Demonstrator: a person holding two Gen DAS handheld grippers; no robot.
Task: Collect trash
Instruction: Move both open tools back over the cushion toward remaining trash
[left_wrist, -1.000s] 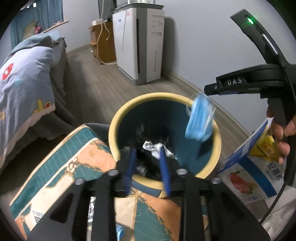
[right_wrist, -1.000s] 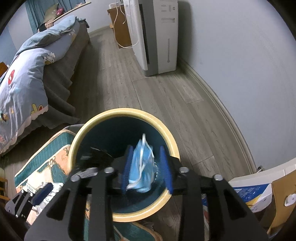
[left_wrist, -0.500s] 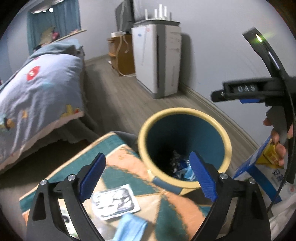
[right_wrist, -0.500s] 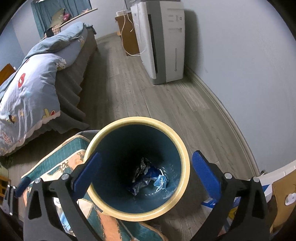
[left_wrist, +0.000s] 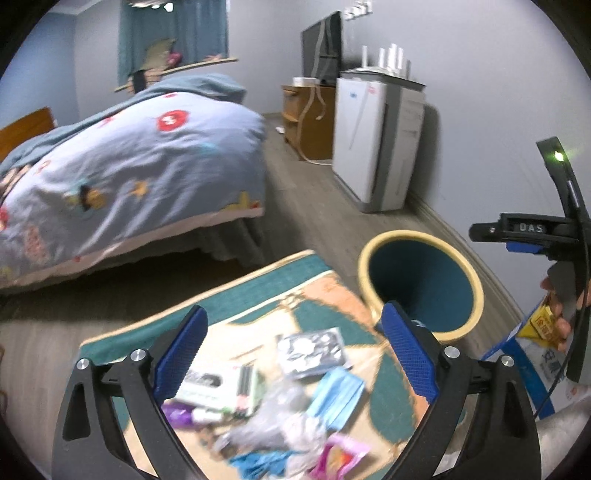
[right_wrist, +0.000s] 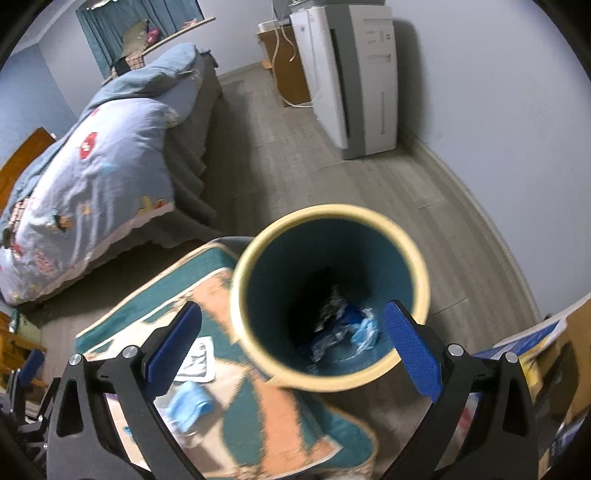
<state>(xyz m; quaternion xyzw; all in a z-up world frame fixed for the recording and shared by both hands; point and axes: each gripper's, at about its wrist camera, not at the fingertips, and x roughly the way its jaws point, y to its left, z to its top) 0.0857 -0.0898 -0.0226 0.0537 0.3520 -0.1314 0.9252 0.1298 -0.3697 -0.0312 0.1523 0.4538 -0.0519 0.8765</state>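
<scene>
The round teal bin with a cream rim (right_wrist: 328, 295) now holds the crumpled blue mask (right_wrist: 365, 328). Both grippers, left (left_wrist: 291, 354) and right (right_wrist: 291, 343), have just spread wide, empty. Beside the bin, litter including another blue mask (left_wrist: 336, 395) remains on the patterned mat (left_wrist: 258, 291).

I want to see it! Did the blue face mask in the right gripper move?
Yes. It dropped from the right gripper into the teal yellow-rimmed bin, resting at its bottom.

A patterned rug (left_wrist: 258, 291) on the wood floor (left_wrist: 317, 206) carries scattered trash (left_wrist: 280, 417).
</scene>
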